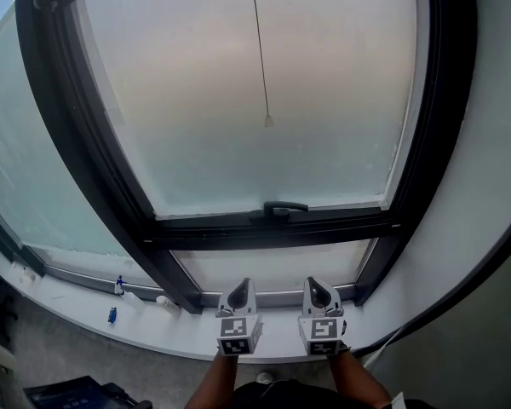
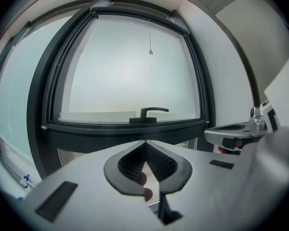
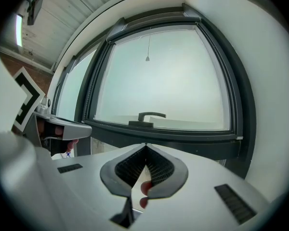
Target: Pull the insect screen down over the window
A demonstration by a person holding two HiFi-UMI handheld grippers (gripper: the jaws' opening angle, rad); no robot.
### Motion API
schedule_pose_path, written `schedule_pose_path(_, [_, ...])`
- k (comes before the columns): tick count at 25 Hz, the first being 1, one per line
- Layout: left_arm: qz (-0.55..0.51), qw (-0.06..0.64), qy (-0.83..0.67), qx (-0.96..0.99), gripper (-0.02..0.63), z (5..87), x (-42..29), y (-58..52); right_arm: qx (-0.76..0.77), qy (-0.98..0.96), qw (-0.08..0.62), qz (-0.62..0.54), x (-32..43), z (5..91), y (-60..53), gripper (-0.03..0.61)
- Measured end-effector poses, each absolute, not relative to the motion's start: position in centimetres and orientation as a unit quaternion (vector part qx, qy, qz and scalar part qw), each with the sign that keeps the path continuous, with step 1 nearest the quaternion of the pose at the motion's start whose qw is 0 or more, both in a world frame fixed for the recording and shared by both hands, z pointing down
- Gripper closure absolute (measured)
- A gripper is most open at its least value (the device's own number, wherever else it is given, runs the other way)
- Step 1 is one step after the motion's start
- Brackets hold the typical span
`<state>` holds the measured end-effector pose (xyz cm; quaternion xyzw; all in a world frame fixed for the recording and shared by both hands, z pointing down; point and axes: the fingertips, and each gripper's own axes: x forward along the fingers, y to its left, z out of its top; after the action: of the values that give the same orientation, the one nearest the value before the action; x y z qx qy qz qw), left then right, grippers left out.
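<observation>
The cord (image 1: 259, 49) hangs straight down the middle of the pane (image 1: 196, 100). Its long axis runs up and down, and the small pull (image 1: 268, 122) at its lower end points at the handle (image 1: 281, 207). From your tongs it is up and ahead, well apart from both, and sideways it falls between the two. In the left gripper view the cord (image 2: 150, 37) stands just right of the jaws' line. In the right gripper view the cord (image 3: 148, 44) stands almost straight above it.

The head view cuts off the cord's top end. The left gripper view shows a dark box (image 2: 135, 6) along the top of the frame (image 2: 125, 131) where the cord starts. Whether the screen is rolled inside it cannot be told, and no mesh can be picked out on the pane. The glass is milky.

Your left tongs (image 1: 238, 290) and right tongs (image 1: 320, 289) sit side by side, near each other, low in front of the sill (image 1: 179, 335) and below the handle. Both point toward the window. Both pairs of jaws are pressed together with nothing pinched, as each gripper's own view of the left tongs (image 2: 145, 146) and right tongs (image 3: 145, 148) shows.

Left of your left tongs, small blue bits (image 1: 112, 315) lie on the sill, too small to name.
</observation>
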<state>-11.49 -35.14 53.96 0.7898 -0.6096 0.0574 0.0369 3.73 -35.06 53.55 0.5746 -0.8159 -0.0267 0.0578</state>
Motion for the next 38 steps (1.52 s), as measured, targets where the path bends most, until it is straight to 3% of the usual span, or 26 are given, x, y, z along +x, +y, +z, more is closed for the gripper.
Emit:
schedule_pose_path(8, [0.035, 0.039, -0.591, 0.805, 0.611, 51.3, -13.0, -38.5, 0.599, -0.799, 0.037, -0.027, 2.4, 51.2, -38.0, 0.575])
schedule_pose_path(17, [-0.012, -0.007, -0.575, 0.818, 0.611, 44.0, -13.7, -42.2, 0.623, -0.779, 0.003, -0.068, 2.8, 44.8, -41.3, 0.575])
schedule_pose_path(23, [-0.027, -0.070, -0.584, 0.808, 0.611, 39.9, -13.2, -44.9, 0.608, -0.785, -0.023, -0.116, 3.4, 39.3, -43.3, 0.575])
schedule_pose_path(28, [-0.067, -0.075, -0.578, 0.810, 0.611, 36.1, -12.3, -46.7, 0.615, -0.775, -0.038, -0.140, 4.6, 35.4, -44.9, 0.575])
schedule_pose_path(38, [-0.092, -0.193, -0.577, 0.788, 0.611, 25.5, -11.7, -48.6, 0.595, -0.751, -0.079, -0.276, 5.0, 25.2, -46.7, 0.575])
